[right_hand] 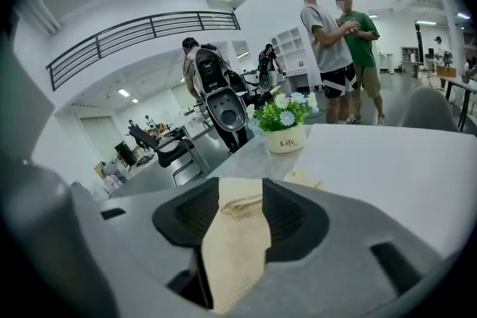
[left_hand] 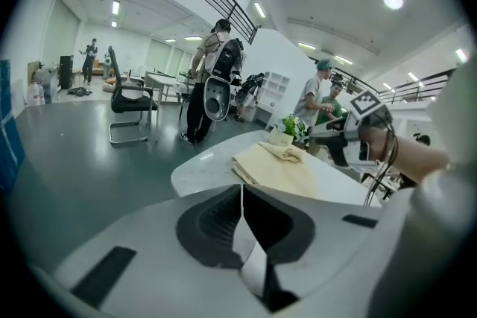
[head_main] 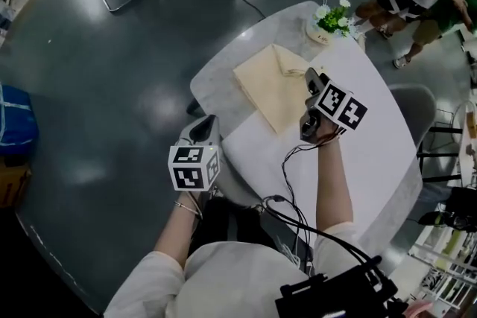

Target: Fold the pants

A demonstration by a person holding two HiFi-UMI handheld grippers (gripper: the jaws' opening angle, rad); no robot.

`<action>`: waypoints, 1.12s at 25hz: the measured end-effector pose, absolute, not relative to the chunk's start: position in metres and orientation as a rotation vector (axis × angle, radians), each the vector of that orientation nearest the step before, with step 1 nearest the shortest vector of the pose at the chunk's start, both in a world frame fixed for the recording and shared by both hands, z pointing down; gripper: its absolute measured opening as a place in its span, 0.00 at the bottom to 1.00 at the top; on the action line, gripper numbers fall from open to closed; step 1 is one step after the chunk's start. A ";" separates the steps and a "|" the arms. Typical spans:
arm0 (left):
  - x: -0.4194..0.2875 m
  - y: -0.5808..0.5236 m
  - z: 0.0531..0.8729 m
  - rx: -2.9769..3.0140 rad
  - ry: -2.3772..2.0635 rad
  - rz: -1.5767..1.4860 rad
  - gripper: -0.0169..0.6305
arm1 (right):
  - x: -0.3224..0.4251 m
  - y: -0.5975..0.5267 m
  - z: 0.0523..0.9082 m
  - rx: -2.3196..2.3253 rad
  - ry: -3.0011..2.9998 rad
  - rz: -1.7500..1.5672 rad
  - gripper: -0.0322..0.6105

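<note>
Two claws in play, and only one is anywhere near the job. The right claw [head_main: 311, 80] hangs over the right-hand edge of the pants [head_main: 270, 86], with its jaws spread about as wide as they go. Its own view shows cream cloth filling the gap between the jaws, but the pads aren't pinching it as far as I can see. I'd call it empty-handed, with the fabric lying just under and ahead of its tips.

The left claw [head_main: 204, 124] is out past the edge of the table [head_main: 373, 153], over the floor. Its jaws are closed together with nothing in them. From there the pants sit ahead and off to its right, well apart.

The pants are a flattish cream packet with a bunched, folded-over bit at the end farthest from the right claw, close to the little flower pot [head_main: 330, 20]. They look mostly folded to me, maybe one more fold or a tidy-up to go.

Handling-wise, it's light, soft, totally limp stuff. The weave looks a bit textured, so it shouldn't slip out of the pads. The layers will slide over each other and sag the moment you lift, though. I'd grab at a corner or along a folded edge, catching every layer, one claw per corner, and keep it low.
</note>
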State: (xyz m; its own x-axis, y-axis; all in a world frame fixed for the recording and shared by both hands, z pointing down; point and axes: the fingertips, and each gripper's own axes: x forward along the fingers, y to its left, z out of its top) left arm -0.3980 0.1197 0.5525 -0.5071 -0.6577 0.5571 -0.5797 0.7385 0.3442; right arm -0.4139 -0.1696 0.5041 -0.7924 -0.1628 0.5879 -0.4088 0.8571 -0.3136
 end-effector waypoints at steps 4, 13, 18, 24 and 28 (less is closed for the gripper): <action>-0.390 0.108 0.545 0.956 -2.252 -0.132 0.05 | -0.389 -0.165 0.514 0.409 -2.444 0.605 0.32; -0.359 0.075 0.512 1.028 -2.280 -0.125 0.05 | -0.320 -0.172 0.494 0.471 -2.484 0.559 0.24; -0.332 0.048 0.478 1.116 -2.299 -0.101 0.05 | -0.260 -0.186 0.469 0.551 -2.514 0.569 0.21; -0.293 0.006 0.435 1.250 -2.317 -0.073 0.05 | -0.169 -0.209 0.437 0.720 -2.536 0.590 0.07; -0.262 -0.020 0.412 1.349 -2.316 -0.053 0.05 | -0.109 -0.215 0.411 0.836 -2.565 0.540 0.04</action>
State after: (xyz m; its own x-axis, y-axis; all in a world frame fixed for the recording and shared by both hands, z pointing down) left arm -0.2624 -0.0201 0.4118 -0.4157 -0.8327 0.3657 -0.8152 0.5195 0.2561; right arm -0.1090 -0.2148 0.4108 -0.7472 -0.4707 0.4691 -0.6198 0.7483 -0.2364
